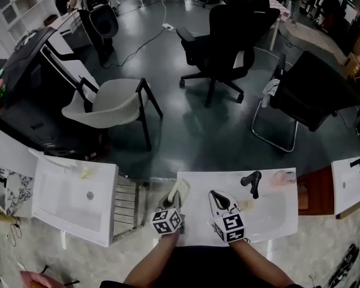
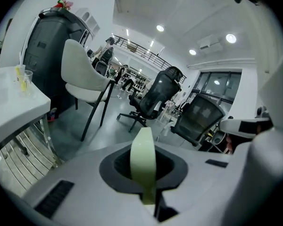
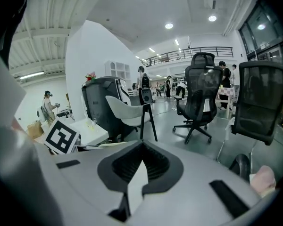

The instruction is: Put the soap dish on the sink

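In the head view, the left gripper (image 1: 174, 201) grips a flat, pale green soap dish (image 1: 179, 191) at the left edge of the white rectangular sink (image 1: 270, 216), well apart from its black tap (image 1: 252, 183). The right gripper (image 1: 216, 195) is over the sink's near part.

In the left gripper view, the jaws are clenched on the soap dish (image 2: 142, 171), seen edge-on.

In the right gripper view, the right gripper (image 3: 141, 147) has its jaws together, with nothing between them.

L gripper (image 1: 175, 200), R gripper (image 1: 219, 200): white, marker cubes (image 1: 167, 221)

Pale-green soap dish (image 2: 142, 154), edge-up, prob. over sink (image 1: 276, 221).
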Demonstrator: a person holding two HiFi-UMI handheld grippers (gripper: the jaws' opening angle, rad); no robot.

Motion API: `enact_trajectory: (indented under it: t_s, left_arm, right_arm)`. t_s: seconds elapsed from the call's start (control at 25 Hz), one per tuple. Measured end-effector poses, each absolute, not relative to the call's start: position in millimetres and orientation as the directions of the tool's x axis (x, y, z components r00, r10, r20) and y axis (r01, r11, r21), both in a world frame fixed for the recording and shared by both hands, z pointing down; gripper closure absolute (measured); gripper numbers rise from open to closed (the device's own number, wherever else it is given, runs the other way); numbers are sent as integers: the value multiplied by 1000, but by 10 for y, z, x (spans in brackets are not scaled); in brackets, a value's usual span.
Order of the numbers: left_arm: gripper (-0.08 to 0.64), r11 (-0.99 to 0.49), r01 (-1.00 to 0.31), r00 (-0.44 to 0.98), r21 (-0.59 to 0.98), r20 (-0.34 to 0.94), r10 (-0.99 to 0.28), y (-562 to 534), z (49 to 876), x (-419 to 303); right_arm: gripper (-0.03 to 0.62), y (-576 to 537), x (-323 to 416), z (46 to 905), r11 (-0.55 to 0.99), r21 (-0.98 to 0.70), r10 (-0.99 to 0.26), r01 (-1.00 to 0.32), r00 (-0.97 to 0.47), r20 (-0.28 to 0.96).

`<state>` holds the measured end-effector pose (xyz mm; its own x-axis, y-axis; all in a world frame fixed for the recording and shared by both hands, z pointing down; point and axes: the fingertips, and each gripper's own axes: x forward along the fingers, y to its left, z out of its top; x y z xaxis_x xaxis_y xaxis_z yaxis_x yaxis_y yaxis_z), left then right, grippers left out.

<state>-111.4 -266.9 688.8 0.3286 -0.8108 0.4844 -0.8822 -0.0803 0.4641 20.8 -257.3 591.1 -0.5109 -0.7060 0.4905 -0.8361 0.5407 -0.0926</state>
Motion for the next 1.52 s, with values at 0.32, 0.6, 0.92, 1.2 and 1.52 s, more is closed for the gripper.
enact_trajectory:
  t_s: [0.32, 0.6, 0.92, 1.2, 1.52]
  left_arm:
    - [538, -224, -856, 476, 466, 545, -690, -2951, 7387, -878]
    - [538, -305, -777, 614, 551, 555, -561, -3076, 7777, -696]
    - [491, -354, -763, 646, 541, 616, -451, -3239, 8050, -660]
    - [379, -408, -788, 605, 460, 700, -380, -3240, 8227, -697]
    - [347, -467, -804, 559, 369, 736, -381, -3231, 8248, -645]
  right_arm:
    - [594, -2747, 204, 6185, 506, -94, -689, -857, -468, 553]
    - [594, -2854, 392, 6456, 468, -64, -677, -882, -404, 615]
    - [594, -2752, 500, 6670, 441, -62, -657, -895, -369, 658]
    - [594, -2629, 463, 6710, 437, -70, -646, -897, -367, 669]
    - [594, -2554, 575, 6713, 413, -62, -654, -909, -343, 674]
